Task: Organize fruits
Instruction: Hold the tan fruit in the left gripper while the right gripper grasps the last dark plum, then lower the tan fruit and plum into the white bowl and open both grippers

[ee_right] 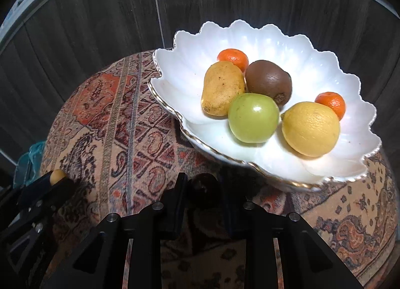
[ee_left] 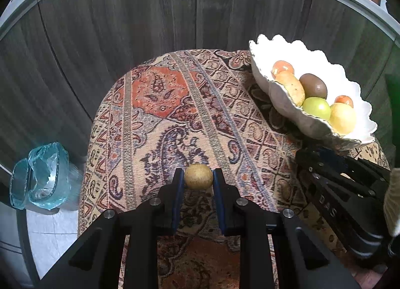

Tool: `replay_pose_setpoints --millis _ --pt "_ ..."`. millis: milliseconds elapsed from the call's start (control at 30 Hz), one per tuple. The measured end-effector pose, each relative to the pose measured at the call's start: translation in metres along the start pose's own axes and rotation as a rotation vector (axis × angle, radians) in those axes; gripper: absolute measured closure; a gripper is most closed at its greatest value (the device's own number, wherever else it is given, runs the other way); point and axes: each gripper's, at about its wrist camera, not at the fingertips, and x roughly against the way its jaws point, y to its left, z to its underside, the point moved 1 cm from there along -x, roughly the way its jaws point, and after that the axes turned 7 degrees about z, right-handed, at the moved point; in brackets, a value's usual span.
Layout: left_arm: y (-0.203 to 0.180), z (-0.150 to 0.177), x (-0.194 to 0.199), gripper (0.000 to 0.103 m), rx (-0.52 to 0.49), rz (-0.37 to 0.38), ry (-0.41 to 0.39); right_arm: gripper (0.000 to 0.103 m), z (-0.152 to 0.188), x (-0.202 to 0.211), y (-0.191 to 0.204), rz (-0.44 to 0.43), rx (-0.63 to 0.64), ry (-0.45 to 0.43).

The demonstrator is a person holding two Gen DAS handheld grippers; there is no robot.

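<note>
Left tool (ee_left: 198,178) pinches a small tan fruit (ee_left: 198,176); right tool (ee_right: 203,187) pinches a dark fruit (ee_right: 203,186), nearer the bowl (ee_right: 287,174) at the bench's right edge.

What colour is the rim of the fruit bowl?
White with a thin gold edge on the bowl, clearest in the right wrist view.

Black fingers (ee_left: 178,189), silver screws (ee_left: 155,201)

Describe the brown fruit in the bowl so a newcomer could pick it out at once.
Find the scalloped white bowl on the patterned cloth. Near its middle lies the kiwi, between the mango and the green apple. It is the only dark brown fruit there.
</note>
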Motion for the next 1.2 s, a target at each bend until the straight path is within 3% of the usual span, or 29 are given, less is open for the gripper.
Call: replay_pose_setpoints --millis 667,1200 --pt "-0.078 -0.023 0.038 0.079 -0.1 0.084 -0.057 0.076 -0.003 0.081 -0.072 0.029 -0.022 -0.122" --pt "-0.134 -0.075 0.031 0.079 -0.165 0.148 -0.094 0.076 -0.042 0.092 -0.128 0.083 -0.052 -0.197"
